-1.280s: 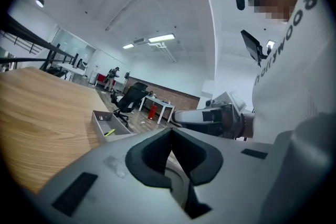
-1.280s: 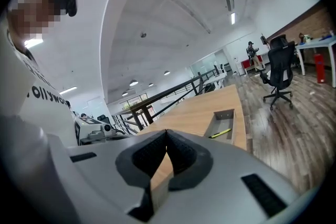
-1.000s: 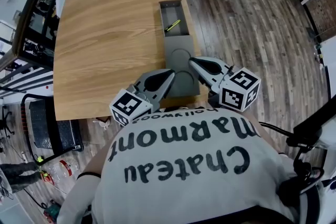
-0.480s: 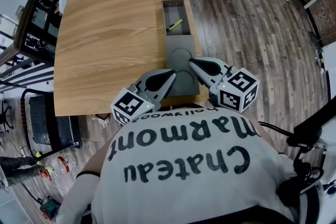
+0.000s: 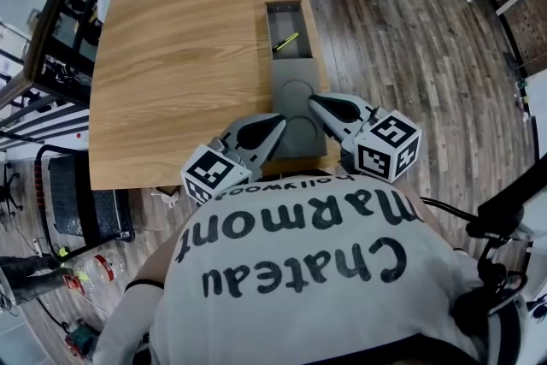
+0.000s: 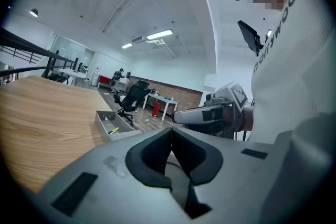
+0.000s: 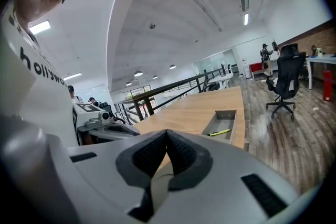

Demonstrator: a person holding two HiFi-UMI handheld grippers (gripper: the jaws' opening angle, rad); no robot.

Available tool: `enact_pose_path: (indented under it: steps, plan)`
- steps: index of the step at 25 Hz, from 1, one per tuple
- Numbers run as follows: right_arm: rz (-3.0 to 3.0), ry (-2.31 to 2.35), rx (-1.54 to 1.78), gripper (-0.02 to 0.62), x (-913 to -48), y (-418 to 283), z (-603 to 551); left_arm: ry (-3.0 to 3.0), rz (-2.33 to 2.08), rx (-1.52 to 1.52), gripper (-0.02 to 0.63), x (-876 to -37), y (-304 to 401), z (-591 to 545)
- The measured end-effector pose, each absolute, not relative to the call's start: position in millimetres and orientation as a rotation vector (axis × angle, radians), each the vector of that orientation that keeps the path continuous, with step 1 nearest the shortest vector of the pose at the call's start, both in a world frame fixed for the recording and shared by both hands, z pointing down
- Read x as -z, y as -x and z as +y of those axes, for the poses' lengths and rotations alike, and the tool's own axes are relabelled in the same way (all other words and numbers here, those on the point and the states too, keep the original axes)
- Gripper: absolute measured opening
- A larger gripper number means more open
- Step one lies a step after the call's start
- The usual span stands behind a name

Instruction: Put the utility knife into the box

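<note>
Yellow utility knife (image 5: 286, 41) lies slantwise inside the open grey box (image 5: 268, 30), upper centre of the head view, by the right edge of the wooden table (image 5: 171, 55). Left gripper (image 5: 273, 124) and right gripper (image 5: 316, 102) hover lower centre, well short of the box. Both pairs of jaws are pressed together with nothing between them.
</note>
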State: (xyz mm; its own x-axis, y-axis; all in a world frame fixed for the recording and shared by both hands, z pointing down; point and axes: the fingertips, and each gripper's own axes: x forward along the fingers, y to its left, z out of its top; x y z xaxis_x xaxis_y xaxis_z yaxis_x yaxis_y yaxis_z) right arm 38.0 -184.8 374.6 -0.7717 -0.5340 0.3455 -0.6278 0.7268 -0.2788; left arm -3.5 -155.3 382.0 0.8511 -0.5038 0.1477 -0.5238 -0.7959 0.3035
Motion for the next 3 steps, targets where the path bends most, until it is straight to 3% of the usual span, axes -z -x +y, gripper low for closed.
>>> enact_pose_path:
  steps: [3]
  plan:
    - [-2.683, -0.924, -0.576, 0.009, -379.2, -37.1, -184.7, -2.691, -0.765, -0.087, 0.006, -385.5, 4.9, -155.6]
